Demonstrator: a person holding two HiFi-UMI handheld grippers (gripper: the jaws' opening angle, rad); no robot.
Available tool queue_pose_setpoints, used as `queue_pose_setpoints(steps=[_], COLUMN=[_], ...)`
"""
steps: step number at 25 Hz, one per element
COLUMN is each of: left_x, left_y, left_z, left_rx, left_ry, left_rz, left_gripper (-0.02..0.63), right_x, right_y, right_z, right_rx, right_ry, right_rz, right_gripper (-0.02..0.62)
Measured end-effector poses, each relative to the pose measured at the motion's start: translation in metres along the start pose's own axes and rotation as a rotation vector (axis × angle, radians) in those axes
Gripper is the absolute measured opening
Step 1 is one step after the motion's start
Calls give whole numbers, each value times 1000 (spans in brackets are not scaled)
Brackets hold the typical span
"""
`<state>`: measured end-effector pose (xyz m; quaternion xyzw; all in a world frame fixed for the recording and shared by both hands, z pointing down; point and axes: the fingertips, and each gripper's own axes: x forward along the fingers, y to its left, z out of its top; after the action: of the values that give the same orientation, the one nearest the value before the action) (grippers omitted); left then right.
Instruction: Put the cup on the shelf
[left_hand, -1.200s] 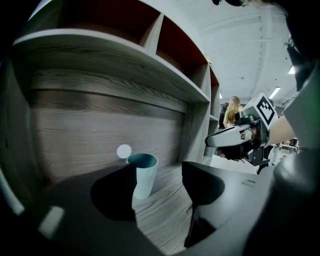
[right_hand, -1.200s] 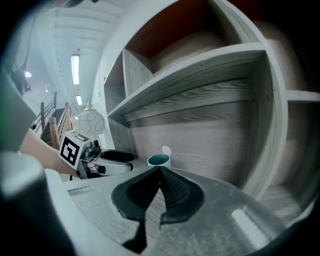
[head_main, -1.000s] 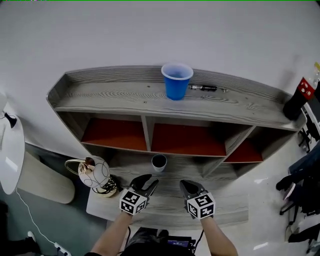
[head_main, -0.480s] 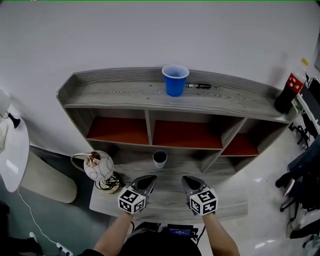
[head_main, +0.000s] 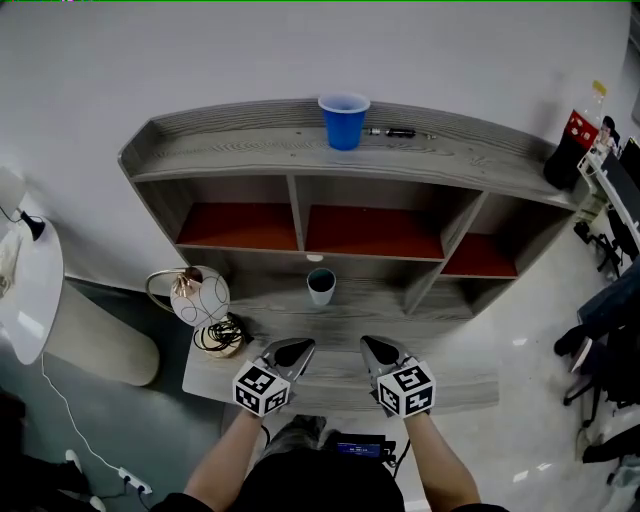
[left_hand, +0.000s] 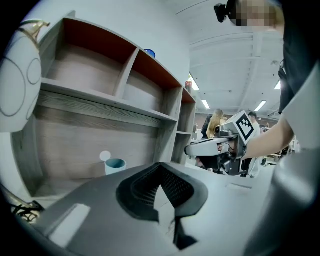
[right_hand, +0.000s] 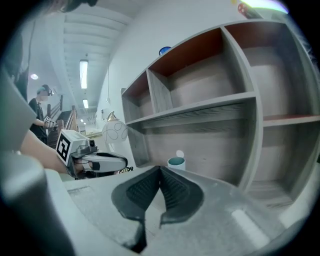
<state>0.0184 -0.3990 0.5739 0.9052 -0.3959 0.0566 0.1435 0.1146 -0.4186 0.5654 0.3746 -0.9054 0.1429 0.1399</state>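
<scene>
At the near edge of the head view, I have both grippers side by side, apart from each other, over the front of the bottom board of the shelf (head_main: 250, 150). Both point toward the shelf

- Left gripper (head_main: 297, 347): its own view shows the jaws pressed together with nothing between them
- Right gripper (head_main: 372, 347): pads meeting in its own view, also empty
- Small grey-blue cup (head_main: 321, 286): just beyond the two tips and roughly midway between them. It stands upright with its mouth up on the bottom board, clear of both grippers. Both gripper views show it close to the back panel, below a small white round mark (left_hand: 104, 155)
- White globe ornament (head_main: 200, 297): to the cup's left at the end of the board, with thin gold lines on it. A coil of black cable (head_main: 220, 335) lies just beside its base
- Middle tier: three compartments with red backs. I see nothing in them
- Top board: a blue cup (head_main: 344, 120) stands upright near the centre, and a black pen (head_main: 397, 132) lies just to its right
- Far right end: a dark bottle (head_main: 563, 155) with a red label
- Behind everything is a plain white wall
</scene>
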Motion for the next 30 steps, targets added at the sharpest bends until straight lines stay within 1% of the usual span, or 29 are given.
queue_pose_setpoints(steps=[4,9,14,19,24,30], left_x=[-24,-46,-55,-76,-115,-159], left_y=[-11,-14,-24,-36,-40,-51], left_z=[-20,-33,-26,-28,-39,-56], left_rx=[-15,-27,-4,11,-10,-23], left_ry=[31,56,48,44,36,30], left_rz=[22,41,3,-56,-64,-83], left_gripper=[2,3,3,3,3,3], right_x=[-7,-14,-16,-18,-24,-42], right_y=[19,41,52,73,112,160], right_z=[-19,-28,-17,-19,-25,-43], right_rx=[13,17,11,17,30,26], right_ry=[28,33,12,10,7,27], right_rz=[32,53,38,11,-22,-51], right_gripper=[3,3,3,3,3,3])
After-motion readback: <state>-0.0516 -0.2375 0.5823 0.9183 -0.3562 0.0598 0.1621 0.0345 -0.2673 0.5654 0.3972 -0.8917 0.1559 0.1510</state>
